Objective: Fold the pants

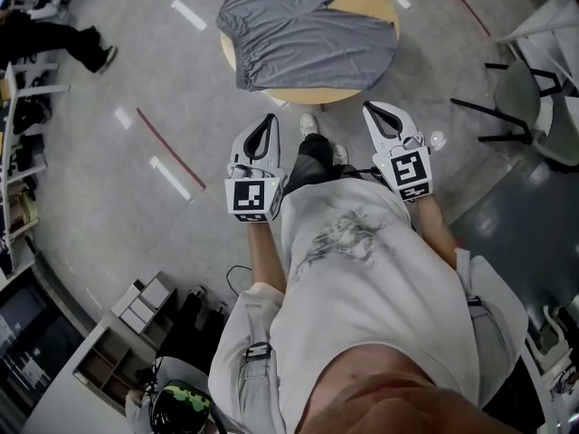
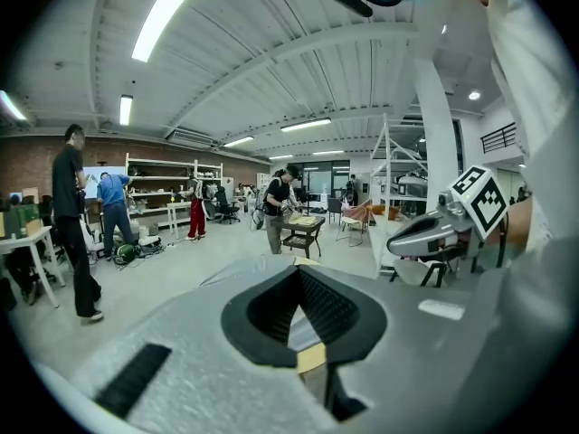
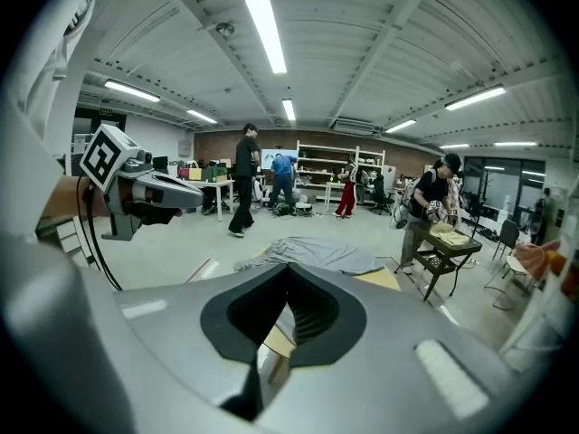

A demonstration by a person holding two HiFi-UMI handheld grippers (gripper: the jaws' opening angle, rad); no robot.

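Grey pants (image 1: 303, 30) lie spread over a round wooden table (image 1: 375, 3) at the top of the head view, one part hanging over its near edge. My left gripper (image 1: 269, 119) and right gripper (image 1: 373, 108) are held side by side in front of my chest, short of the table and above the floor. Both are shut with nothing between the jaws. In the right gripper view the pants (image 3: 317, 253) lie beyond my right gripper (image 3: 289, 271). In the left gripper view my left gripper (image 2: 298, 271) partly hides the pants (image 2: 240, 269).
Dark chairs (image 1: 520, 98) stand to the right of the table. A red tape line (image 1: 167, 147) crosses the floor on the left, with shelves (image 1: 18, 152) beyond it. A low shelf unit (image 1: 127, 333) stands behind me. Several people stand around a black cart (image 3: 448, 253) farther off.
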